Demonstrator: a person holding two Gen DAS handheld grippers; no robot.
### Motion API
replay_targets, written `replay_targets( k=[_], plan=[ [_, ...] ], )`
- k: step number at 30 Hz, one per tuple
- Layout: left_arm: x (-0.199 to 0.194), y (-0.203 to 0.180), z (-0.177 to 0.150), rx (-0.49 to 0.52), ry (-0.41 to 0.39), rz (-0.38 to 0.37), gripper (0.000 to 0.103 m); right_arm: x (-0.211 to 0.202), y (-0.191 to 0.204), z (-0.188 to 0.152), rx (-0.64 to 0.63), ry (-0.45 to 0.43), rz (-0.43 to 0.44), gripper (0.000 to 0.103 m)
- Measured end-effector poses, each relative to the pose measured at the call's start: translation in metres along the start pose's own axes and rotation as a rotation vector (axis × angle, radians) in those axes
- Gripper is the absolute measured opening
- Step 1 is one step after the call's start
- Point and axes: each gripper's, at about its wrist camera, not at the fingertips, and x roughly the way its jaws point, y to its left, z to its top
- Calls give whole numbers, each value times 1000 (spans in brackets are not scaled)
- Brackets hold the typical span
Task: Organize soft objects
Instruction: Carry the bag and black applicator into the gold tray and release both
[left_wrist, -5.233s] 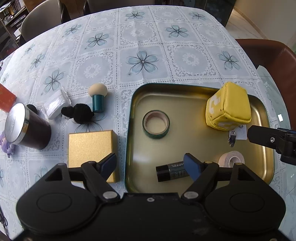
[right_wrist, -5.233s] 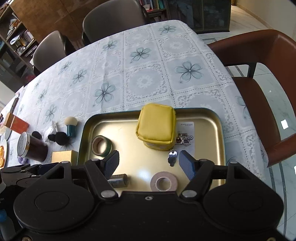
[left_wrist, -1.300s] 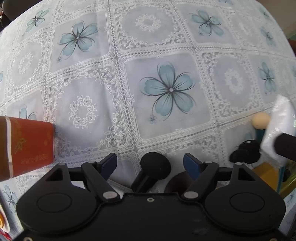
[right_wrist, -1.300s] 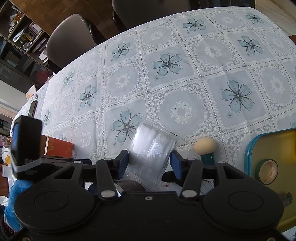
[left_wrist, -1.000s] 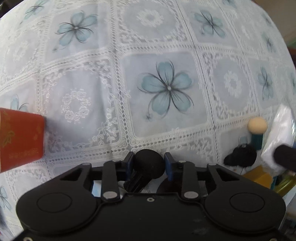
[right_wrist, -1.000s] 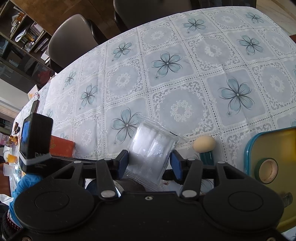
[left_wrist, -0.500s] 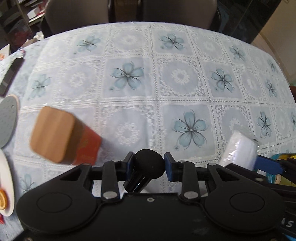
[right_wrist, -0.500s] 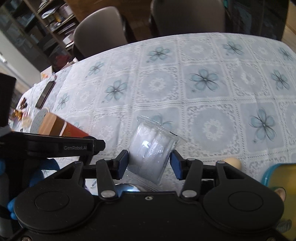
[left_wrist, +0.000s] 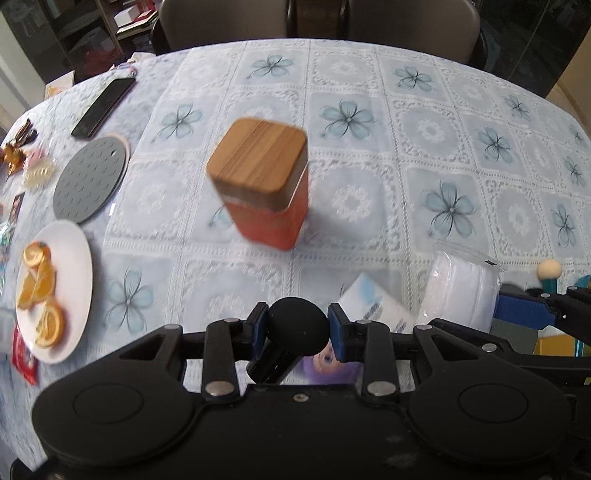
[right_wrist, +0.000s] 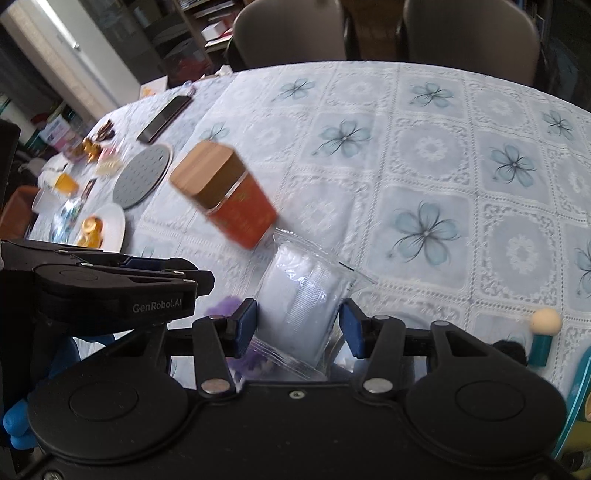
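Observation:
My left gripper (left_wrist: 298, 326) is shut on a black sponge applicator (left_wrist: 297, 331) with a round head, held above the table. My right gripper (right_wrist: 297, 325) is shut on a clear packet of white cotton pads (right_wrist: 300, 306), also lifted; the packet also shows at the right of the left wrist view (left_wrist: 460, 291). A purple plush toy (left_wrist: 328, 363) lies below the left fingers, partly hidden. A beige makeup sponge on a teal handle (right_wrist: 543, 338) stands at the right.
An orange tin with a wooden lid (left_wrist: 264, 190) stands mid-table on the floral tablecloth. A grey trivet (left_wrist: 90, 179), a phone (left_wrist: 103, 107) and a white plate (left_wrist: 79, 295) with orange slices sit at the left. The tray's teal rim (right_wrist: 576, 402) is at the far right.
Both grippers have risen and pulled back with their objects held. The orange tin now shows whole and farther ahead, and the plate, trivet and phone came into view.

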Motion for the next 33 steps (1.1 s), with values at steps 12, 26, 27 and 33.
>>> replay_targets(
  k=[12, 26, 27, 33],
  plan=[
    [-10, -16, -68, -4, 31, -2, 31, -12, 15, -53, -44, 61, -34, 50],
    [-21, -99, -112, 73, 47, -25, 31, -49, -24, -111, 13, 68, -37, 50],
    [-23, -108, -114, 79, 45, -24, 31, -52, -30, -115, 19, 66, -37, 50],
    [-30, -164, -120, 117, 44, -34, 31, -79, -77, -137, 85, 54, -34, 50]
  ],
)
